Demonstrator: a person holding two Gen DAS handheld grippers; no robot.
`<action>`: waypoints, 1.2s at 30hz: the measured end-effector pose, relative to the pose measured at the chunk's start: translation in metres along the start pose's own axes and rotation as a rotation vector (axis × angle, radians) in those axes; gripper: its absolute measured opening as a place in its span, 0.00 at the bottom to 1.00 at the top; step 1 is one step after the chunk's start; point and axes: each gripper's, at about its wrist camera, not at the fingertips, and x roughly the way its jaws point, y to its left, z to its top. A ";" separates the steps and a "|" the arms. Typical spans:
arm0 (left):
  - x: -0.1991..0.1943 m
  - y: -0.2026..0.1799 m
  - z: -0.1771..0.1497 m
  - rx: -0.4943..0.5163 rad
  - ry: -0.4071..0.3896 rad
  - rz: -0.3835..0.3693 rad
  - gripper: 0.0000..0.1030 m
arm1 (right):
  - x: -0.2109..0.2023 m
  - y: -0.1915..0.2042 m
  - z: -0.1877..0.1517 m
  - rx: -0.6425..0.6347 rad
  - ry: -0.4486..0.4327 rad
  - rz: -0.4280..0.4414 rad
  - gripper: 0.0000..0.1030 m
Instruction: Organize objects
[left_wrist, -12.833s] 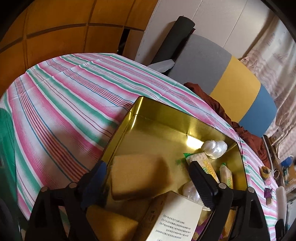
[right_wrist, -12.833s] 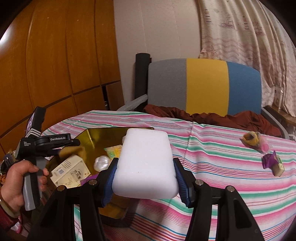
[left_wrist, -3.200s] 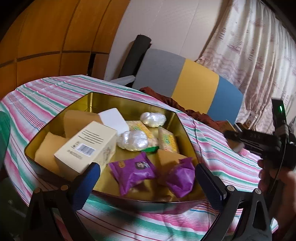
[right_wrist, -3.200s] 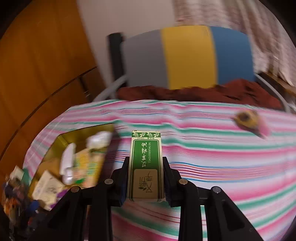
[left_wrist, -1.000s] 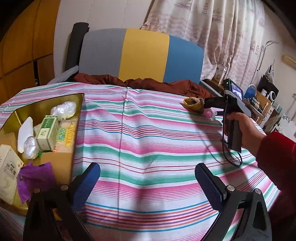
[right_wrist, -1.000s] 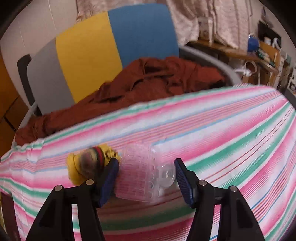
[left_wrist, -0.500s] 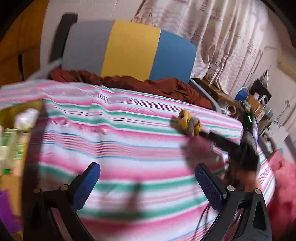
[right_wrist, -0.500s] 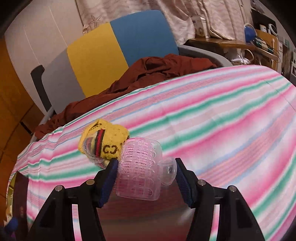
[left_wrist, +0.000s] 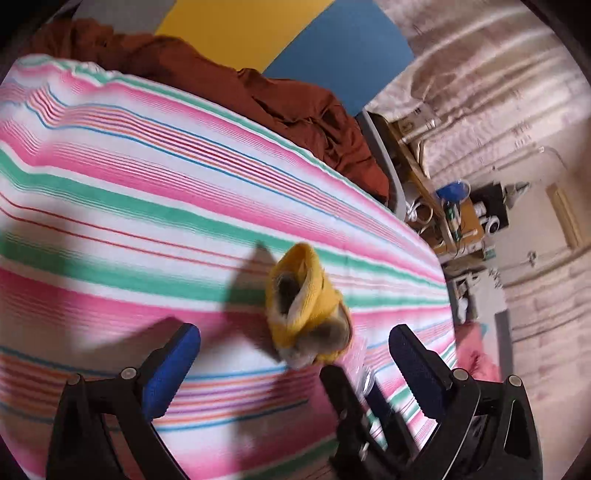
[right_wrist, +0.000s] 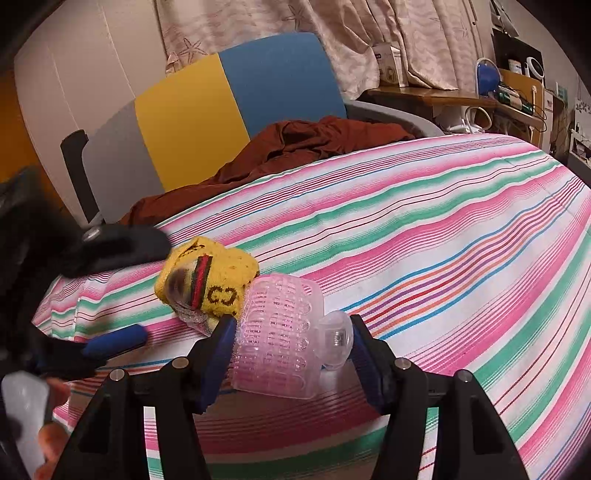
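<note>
- Right wrist: your right gripper (right_wrist: 291, 341) clamps the pink roller (right_wrist: 280, 339).
- Your left gripper (left_wrist: 295, 354), jaws wide, has swung over to the yellow band (left_wrist: 306, 306): next pick.

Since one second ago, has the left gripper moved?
Yes. The left gripper has swung right, away from the gold tin, toward the yellow band near the striped tablecloth edge.

Left gripper (right_wrist: 122, 291): motion-blurred in the right wrist view, cut off by the left edge.
Yellow knitted band (left_wrist: 306, 306): smeared in the left wrist view; contents unreadable.
Pink plastic piece (right_wrist: 280, 343): near end hidden behind the right gripper (right_wrist: 291, 350).
Desk clutter (left_wrist: 461, 218): too small to identify.
</note>
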 end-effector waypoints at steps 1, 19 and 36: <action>0.004 -0.001 0.002 -0.004 0.005 -0.021 0.99 | 0.000 0.000 0.000 0.001 -0.001 0.001 0.60; 0.018 0.012 -0.007 0.061 -0.044 -0.011 0.31 | 0.000 0.005 -0.003 -0.023 -0.012 -0.039 0.60; -0.034 0.047 -0.045 0.213 -0.179 0.078 0.26 | -0.001 0.005 -0.002 -0.016 -0.028 -0.097 0.60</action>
